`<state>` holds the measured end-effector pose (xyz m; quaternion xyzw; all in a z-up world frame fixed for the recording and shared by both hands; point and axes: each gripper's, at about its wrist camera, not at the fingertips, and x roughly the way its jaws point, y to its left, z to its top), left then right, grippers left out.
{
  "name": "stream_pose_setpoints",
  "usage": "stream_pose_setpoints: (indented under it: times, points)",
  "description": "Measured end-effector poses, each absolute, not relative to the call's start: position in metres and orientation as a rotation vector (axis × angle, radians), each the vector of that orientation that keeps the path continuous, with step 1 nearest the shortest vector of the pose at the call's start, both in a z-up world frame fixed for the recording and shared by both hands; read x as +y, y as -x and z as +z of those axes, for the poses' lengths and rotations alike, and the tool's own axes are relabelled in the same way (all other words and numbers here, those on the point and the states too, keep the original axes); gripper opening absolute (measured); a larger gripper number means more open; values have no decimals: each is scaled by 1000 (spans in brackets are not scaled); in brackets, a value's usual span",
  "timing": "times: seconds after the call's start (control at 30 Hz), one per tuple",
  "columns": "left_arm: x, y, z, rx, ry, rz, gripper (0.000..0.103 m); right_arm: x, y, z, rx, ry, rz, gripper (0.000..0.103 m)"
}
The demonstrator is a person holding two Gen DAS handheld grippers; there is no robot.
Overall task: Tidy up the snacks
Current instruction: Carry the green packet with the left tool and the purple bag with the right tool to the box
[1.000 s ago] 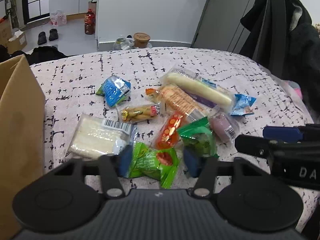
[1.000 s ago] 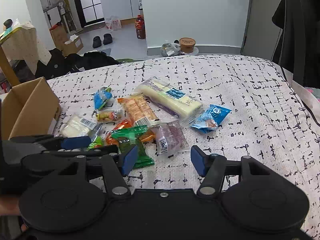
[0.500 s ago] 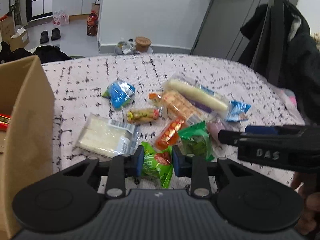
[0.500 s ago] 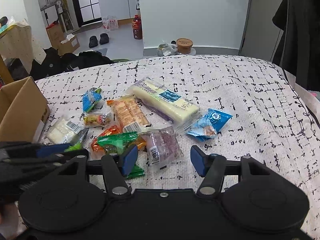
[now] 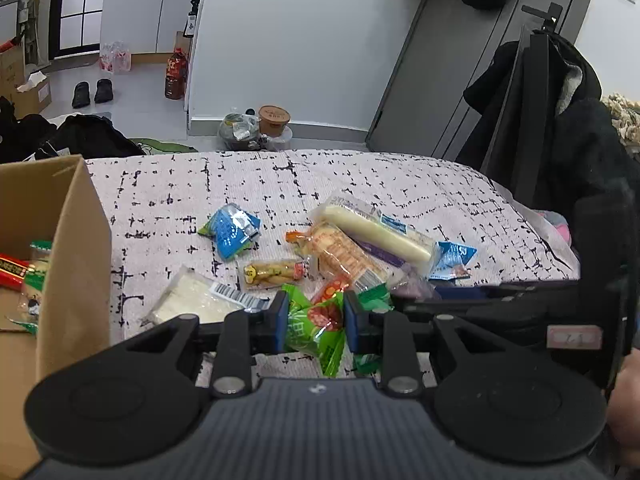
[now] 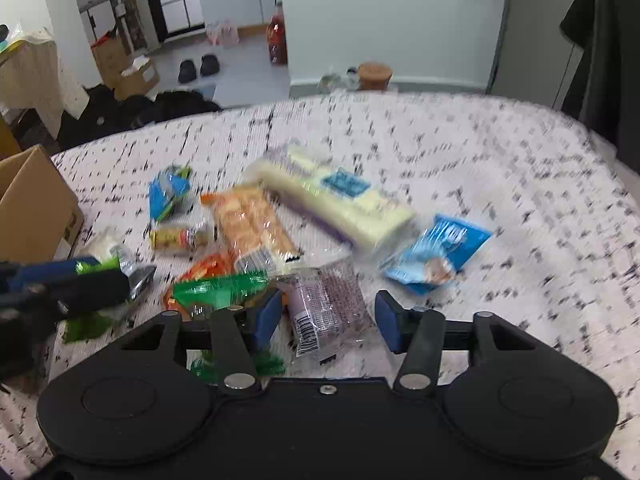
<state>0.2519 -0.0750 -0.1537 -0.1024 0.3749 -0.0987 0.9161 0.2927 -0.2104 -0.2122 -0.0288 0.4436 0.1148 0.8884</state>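
No brand text is readable; a barcode shows on the white packet [image 5: 200,300] left of the left gripper [image 5: 314,322]. Snacks lie on a black-flecked white cloth [image 5: 400,184], cardboard box [image 5: 76,264] at far left. The left gripper clamps the green snack packet [image 5: 316,326]. The right gripper [image 6: 326,318] stands open around the purple packet [image 6: 326,306]

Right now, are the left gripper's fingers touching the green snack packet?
Touching. The left wrist view shows both blue fingers of the left gripper pressed against the sides of the green snack packet, with no gap.
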Motion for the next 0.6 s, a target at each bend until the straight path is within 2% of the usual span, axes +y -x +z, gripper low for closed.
stream_pose_setpoints:
  times: [0.17, 0.6]
  points:
    - [-70, -250, -147, 751, 202, -187, 27, -212, -282, -207, 936, 54, 245, 32]
    - [-52, -243, -126, 695, 196, -143, 27, -204, -255, -165, 854, 29, 233, 32]
